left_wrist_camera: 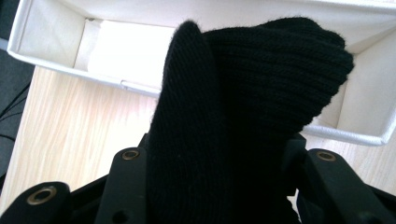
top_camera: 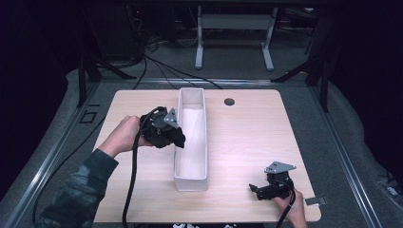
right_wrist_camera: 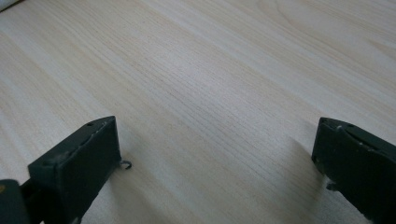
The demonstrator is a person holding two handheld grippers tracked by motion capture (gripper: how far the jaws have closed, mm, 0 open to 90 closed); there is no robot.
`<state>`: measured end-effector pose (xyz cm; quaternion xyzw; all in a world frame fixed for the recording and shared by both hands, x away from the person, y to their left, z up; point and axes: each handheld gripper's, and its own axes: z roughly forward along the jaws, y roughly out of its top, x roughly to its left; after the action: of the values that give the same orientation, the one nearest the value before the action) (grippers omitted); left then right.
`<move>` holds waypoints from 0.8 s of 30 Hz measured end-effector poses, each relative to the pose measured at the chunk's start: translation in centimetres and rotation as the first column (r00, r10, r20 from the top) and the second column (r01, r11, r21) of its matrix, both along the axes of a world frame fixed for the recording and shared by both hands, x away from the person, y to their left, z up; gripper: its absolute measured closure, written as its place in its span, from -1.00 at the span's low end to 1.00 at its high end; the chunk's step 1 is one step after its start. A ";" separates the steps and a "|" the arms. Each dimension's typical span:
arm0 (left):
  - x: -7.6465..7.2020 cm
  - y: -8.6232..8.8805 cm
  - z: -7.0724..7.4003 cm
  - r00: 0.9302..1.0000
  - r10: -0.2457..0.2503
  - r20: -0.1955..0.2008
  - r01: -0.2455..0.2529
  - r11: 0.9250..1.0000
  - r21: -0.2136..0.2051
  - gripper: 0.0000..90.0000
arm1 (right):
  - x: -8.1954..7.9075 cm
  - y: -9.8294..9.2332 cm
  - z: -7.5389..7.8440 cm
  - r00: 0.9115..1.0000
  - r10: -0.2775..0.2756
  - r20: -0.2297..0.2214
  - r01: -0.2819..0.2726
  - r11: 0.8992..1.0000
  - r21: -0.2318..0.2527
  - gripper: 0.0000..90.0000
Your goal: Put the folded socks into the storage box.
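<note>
A person sits at a light wooden table (top_camera: 247, 142). Each hand holds a gripper.

The left gripper (top_camera: 177, 137) is clenched on a black knit cloth (left_wrist_camera: 243, 116). In the left gripper view the cloth sticks up between the two black jaws, which press on it from both sides. It is thick and ribbed, like a sock or a hat; which one is hard to tell. The cloth is up off the table. Its top end hangs over the near wall of a long white box (top_camera: 191, 178).

From the high view, the box stands in the middle of the table, with its long side running away from the person. The left gripper is just beside the box's left wall, about halfway along it. The cloth (top_camera: 178, 138) touches or sits right at that wall. The left hand (top_camera: 124, 135) is behind the gripper, and a black cable hangs from it down to the table edge.

The right gripper (top_camera: 259, 189) lies low near the front right corner of the table, well apart from the box. Its jaws stand wide apart with just bare wood between them. It holds nothing. The right hand (top_camera: 291, 204) is behind it at the table edge.

A small dark round hole (top_camera: 229, 101) is in the table near the far edge, right of the box.
</note>
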<state>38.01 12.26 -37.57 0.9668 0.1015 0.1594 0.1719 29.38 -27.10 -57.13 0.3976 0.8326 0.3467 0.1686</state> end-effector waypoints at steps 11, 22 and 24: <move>0.1 -1.5 -0.4 0.999 -0.040 -0.004 0.040 0.999 0.010 0.19 | 0.0 0.0 0.0 1.000 -0.001 -0.001 0.001 1.000 0.002 -0.99; 0.4 -3.0 -0.8 0.998 -0.067 -0.016 0.067 0.998 0.002 0.18 | 0.0 0.0 0.0 1.000 0.000 0.000 0.000 1.000 0.000 -0.99; 0.5 -3.2 -0.8 0.998 -0.069 -0.013 0.069 0.998 0.004 0.18 | 0.0 0.0 0.0 1.000 0.000 0.000 0.000 1.000 0.000 -0.99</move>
<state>38.47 9.07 -38.42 0.9711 0.0689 0.1474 0.1745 29.38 -27.10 -57.13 0.3978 0.8326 0.3466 0.1685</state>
